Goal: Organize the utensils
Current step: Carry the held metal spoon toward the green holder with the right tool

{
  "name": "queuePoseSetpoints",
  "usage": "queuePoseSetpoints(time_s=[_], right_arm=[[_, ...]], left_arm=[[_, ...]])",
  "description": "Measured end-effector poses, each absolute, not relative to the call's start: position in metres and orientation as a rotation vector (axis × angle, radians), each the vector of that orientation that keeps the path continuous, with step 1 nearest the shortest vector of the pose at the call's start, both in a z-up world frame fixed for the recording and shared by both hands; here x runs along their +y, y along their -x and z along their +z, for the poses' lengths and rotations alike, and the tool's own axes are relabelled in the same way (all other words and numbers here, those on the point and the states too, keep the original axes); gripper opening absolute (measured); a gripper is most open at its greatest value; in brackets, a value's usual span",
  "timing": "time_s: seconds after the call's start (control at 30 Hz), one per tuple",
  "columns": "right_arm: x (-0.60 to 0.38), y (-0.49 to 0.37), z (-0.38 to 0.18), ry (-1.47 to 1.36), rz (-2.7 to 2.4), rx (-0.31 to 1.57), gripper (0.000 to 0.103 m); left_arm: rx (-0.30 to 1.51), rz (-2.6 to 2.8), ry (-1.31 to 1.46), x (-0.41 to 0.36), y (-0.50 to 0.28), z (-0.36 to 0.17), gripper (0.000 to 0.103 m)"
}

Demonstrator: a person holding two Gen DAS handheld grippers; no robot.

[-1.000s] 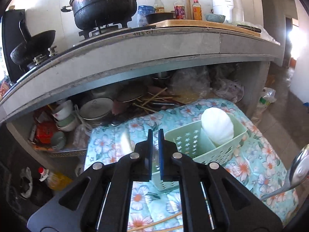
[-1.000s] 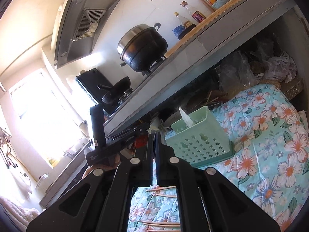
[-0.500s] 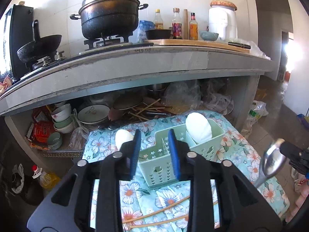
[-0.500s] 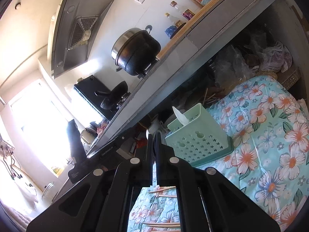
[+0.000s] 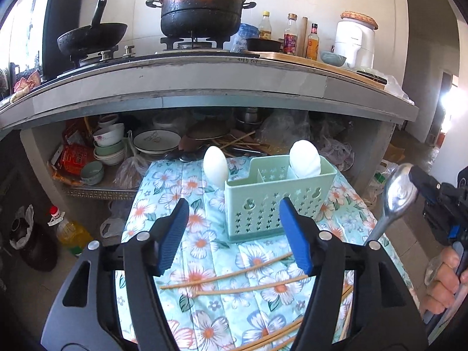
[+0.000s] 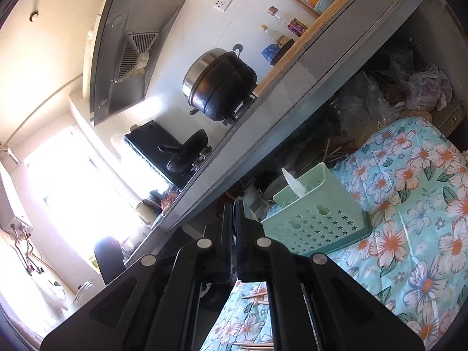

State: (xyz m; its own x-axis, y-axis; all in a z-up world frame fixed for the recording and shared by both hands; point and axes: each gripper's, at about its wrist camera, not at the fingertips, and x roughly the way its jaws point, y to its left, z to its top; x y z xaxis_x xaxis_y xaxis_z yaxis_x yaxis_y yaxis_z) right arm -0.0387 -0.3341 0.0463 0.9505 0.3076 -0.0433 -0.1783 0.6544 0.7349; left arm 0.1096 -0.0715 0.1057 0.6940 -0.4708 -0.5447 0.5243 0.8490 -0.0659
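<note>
The pale green plastic utensil caddy with star-shaped holes (image 5: 279, 201) stands upright on the flowered turquoise cloth (image 5: 201, 242), toward the cloth's far edge below the grey stone counter (image 5: 204, 79). A white plastic spoon (image 5: 304, 159) stands in its right compartment, and a second white spoon (image 5: 215, 166) shows just beyond its left corner; whether that one is inside cannot be told. Thin wooden chopsticks (image 5: 234, 273) lie loose on the cloth between the caddy and the near edge.

The left gripper (image 5: 234, 239) hovers over the near part of the cloth, its blue-padded jaws having just been opening; they stand well apart with nothing between them, framing the caddy's front wall without touching it. At the cloth's right edge the right gripper (image 5: 421, 180), its jaws pressed together, clamps the bowl of a shiny metal spoon (image 5: 395, 201), whose handle slants down toward the person's hand (image 5: 444, 280). The spoon is clear of the caddy, to its right.
</note>
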Motion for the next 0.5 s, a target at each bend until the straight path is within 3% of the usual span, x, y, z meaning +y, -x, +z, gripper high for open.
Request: queuePoseSetpoints(time_s=[0.5], right_arm=[[-0.3301,0.0376,0.0470,-0.812,0.293,0.173,0.002]], left_arm=[[0.607,-0.557,-0.094,-0.0715,-0.1068,0.0959,0.070]])
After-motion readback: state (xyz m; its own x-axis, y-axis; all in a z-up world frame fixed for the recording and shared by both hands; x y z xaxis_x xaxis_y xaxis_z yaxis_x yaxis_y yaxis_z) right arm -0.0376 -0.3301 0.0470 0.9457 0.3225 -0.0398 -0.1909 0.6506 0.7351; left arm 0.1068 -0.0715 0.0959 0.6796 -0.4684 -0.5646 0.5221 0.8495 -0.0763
